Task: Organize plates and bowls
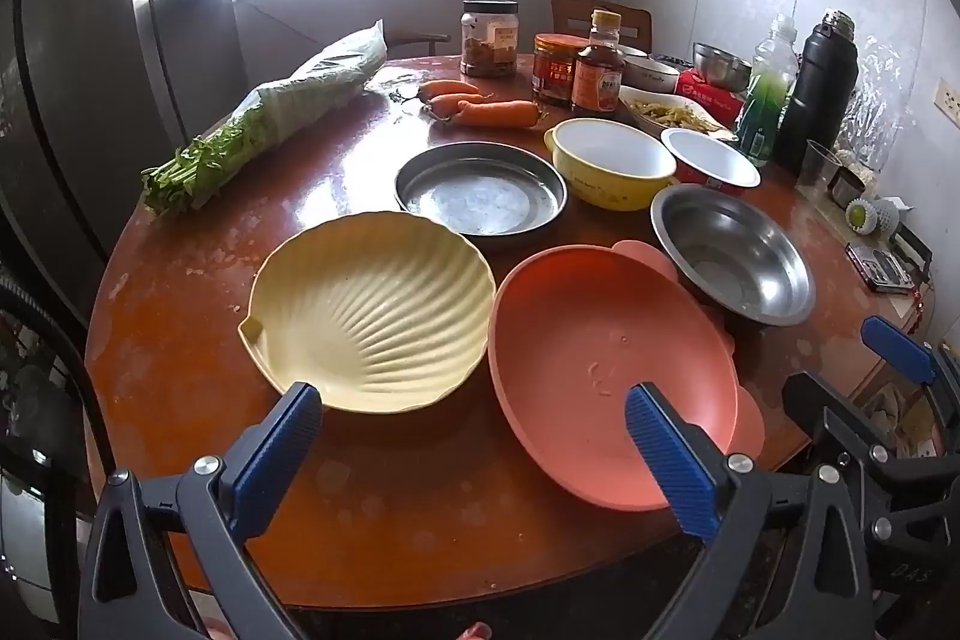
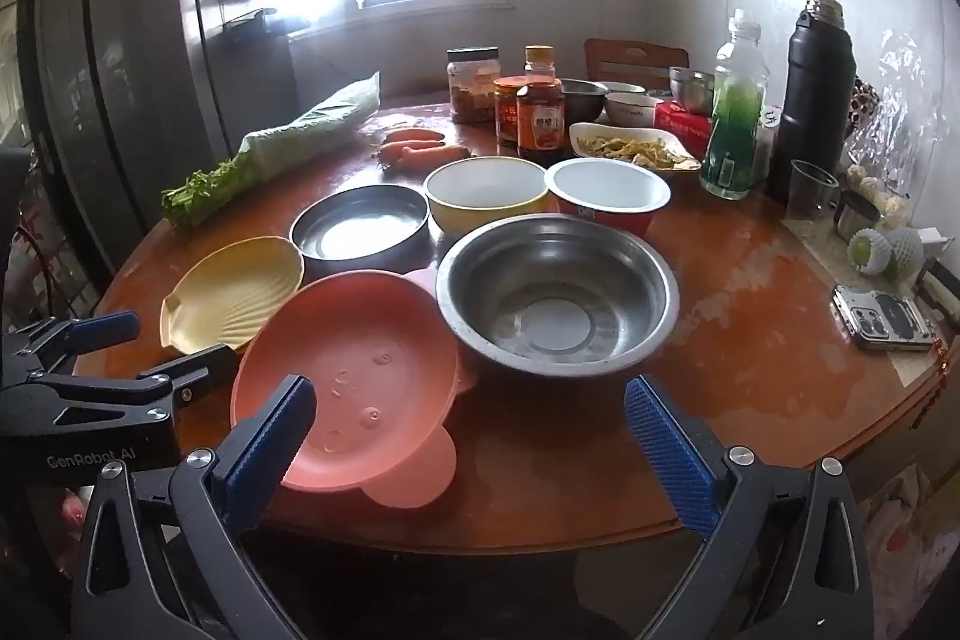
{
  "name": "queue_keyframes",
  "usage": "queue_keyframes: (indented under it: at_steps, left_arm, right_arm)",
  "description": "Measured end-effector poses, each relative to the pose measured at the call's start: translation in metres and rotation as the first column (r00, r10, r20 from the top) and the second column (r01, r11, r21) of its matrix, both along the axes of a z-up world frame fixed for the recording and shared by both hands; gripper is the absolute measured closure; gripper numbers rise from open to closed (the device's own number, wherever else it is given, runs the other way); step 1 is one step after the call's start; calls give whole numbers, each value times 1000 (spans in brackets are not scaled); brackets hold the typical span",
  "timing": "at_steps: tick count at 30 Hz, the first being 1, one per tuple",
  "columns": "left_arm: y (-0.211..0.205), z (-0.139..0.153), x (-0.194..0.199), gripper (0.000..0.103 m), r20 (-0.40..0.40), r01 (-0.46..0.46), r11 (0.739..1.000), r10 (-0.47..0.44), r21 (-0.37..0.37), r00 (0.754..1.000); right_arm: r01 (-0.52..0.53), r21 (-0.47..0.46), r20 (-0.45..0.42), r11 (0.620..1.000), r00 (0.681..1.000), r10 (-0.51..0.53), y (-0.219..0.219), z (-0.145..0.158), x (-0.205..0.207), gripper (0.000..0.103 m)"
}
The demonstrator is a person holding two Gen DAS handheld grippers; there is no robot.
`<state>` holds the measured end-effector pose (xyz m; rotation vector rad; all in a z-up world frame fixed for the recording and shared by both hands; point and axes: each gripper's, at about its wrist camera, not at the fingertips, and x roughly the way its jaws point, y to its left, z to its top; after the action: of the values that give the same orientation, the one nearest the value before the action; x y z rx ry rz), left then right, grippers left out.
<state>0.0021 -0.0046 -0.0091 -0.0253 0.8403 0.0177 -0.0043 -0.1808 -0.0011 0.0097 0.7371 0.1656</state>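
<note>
**Nothing Gripped Yet, Dishes Spread Across the Round Table**

Plainly, both tools hang back at the near edge of the table (image 1: 180, 316), angled down at the crockery, which suggests the sorting has not begun. The left gripper (image 1: 474, 424) has its blue fingers spread wide with nothing between them; it looks over the gap between the cream shell-shaped plate (image 1: 372, 310) and the pink plate (image 1: 606, 370). The right gripper (image 2: 468, 430) is likewise wide apart and empty, looking between the pink plate's near rim and the steel bowl (image 2: 558, 292).

The dishes sit in a loose cluster near the front, probably laid out so each can be reached on its own. The pink plate looks tilted, its far rim apparently propped against the steel bowl beside it. Behind them lie a shallow metal pan (image 1: 480, 190), a yellow bowl (image 1: 612, 160) and a red bowl with a white inside (image 1: 711, 157), the last two just beside each other. All look empty and fairly clean.

Further back, carrots (image 1: 480, 106), a bag of greens (image 1: 270, 118), jars (image 1: 489, 37) and a black flask (image 1: 819, 88) crowd the far side, well apart from the grippers.

The shallow, smooth-rimmed plates would likely need a pinch on the edge; the pink one's raised rim looks the easiest first hold.
</note>
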Motion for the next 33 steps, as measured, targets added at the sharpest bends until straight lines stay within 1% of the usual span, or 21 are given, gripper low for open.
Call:
queue_keyframes:
  at_steps: [17,27,33]
  left_arm:
    - [0,1,1,1,-3,7,1000,-7,-8,1000]
    - [-1,2,1,1,-5,15,1000,-15,-11,1000]
    - [-3,2,1,1,-6,16,1000,-16,-13,1000]
  right_arm:
    - [-9,-3,-7,1000,1000,9,3,-1,1,0]
    - [11,22,-5,1000,1000,-11,-2,-2,2,0]
    - [11,18,-7,1000,1000,-11,-3,-1,3,0]
